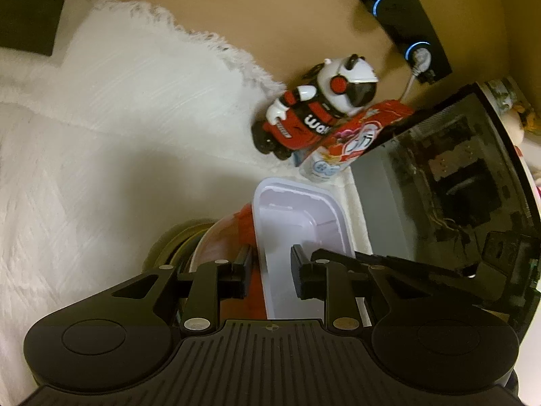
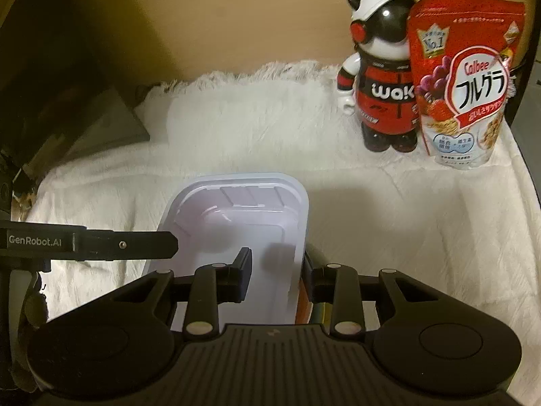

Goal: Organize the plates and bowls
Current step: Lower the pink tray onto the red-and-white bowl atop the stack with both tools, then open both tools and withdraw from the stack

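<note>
You are working over a white fringed blanket [image 2: 389, 223] spread across the surface, with a tan wall [image 2: 236, 27] behind it. At the back of the blanket a panda figure [image 2: 382, 77] in a red and black suit stands upright, touching a red cereal bag [image 2: 470, 81] beside it. In the left wrist view a dark glass-sided case [image 1: 456, 182] borders the blanket, and a black strip with two glowing blue rings [image 1: 402, 23] runs along the wall.

The white rectangular tray [image 2: 236, 209] sits near you on a stack of dishes [image 1: 203, 247]. Your right gripper [image 2: 275, 272] pinches the tray's right wall, one finger inside and one outside. Your left gripper [image 1: 270, 270] straddles the opposite wall with its jaws narrow; whether the pads press on it cannot be told.
</note>
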